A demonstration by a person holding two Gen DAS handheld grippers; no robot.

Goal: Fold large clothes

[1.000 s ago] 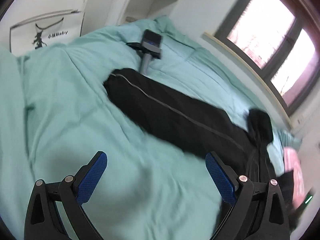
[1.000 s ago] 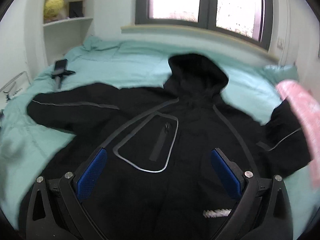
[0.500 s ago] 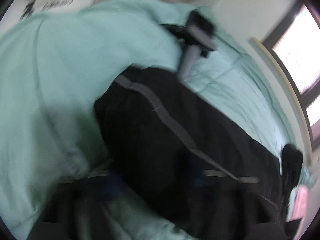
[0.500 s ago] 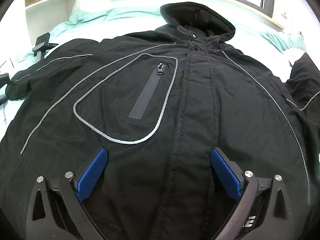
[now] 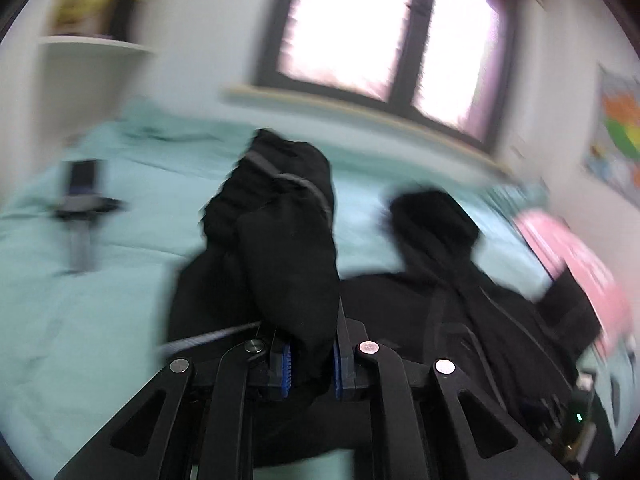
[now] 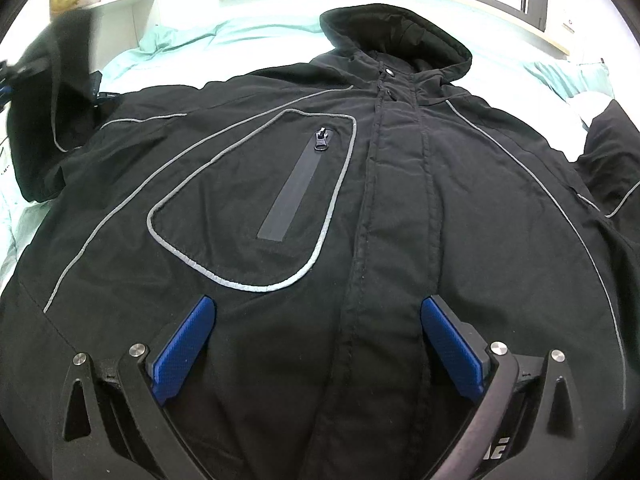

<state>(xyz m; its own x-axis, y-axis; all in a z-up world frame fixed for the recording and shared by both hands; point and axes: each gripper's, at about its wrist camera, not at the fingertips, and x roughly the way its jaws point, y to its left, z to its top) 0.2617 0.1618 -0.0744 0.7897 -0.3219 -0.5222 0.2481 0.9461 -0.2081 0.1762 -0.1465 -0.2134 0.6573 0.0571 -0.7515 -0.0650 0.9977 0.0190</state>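
Left wrist view, blurred: the left tongs [image 5: 310,356] have just closed and now clench a bunched sleeve [image 5: 280,232] of the black jacket [image 5: 460,300], which rises straight ahead of them over the teal bed [image 5: 80,320]; the hood [image 5: 432,216] lies ahead to the right.

Right wrist view: the right tongs [image 6: 318,344] stand released, spread wide just over the jacket's front, its chest pocket [image 6: 256,200] ahead, its hood [image 6: 396,36] farther ahead.

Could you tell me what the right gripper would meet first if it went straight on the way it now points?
Most likely the black jacket: the open right gripper hangs over its front panel, close by the closed placket, angled down at it. How near it is cannot be judged.
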